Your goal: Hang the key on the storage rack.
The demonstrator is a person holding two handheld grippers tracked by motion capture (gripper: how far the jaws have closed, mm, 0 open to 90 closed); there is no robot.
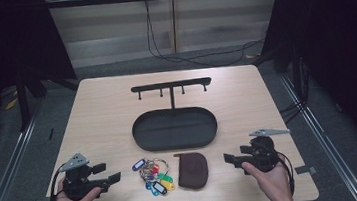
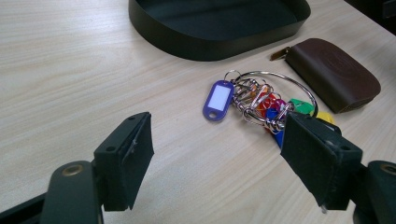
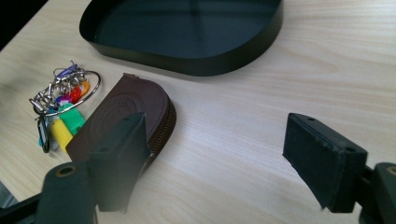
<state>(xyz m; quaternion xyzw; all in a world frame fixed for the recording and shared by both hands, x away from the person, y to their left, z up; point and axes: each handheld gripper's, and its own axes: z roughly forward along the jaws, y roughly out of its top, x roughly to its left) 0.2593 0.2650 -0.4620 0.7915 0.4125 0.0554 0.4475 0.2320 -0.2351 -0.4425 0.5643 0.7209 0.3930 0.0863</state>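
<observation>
A key ring with several coloured tags [image 1: 153, 176] [image 2: 261, 100] [image 3: 63, 105] lies near the table's front edge. Right beside it rests a brown zip pouch [image 1: 192, 170] [image 2: 334, 72] [image 3: 123, 114]. Behind both stands a black oval tray [image 1: 143, 139] [image 2: 187, 42] [image 3: 154, 58] with a hook rack [image 1: 171, 85] on a post. My left gripper [image 1: 109, 173] [image 2: 217, 163] sits to the left of the keys, open, nothing between its jaws. My right gripper [image 1: 230, 158] [image 3: 219, 161] is right of the pouch, open and holding nothing.
The wooden table [image 1: 97, 114] has bare surface on both sides of the tray and behind it. Metal rails and dark floor run along both sides of the table. Cables [image 1: 197, 56] hang at the back wall.
</observation>
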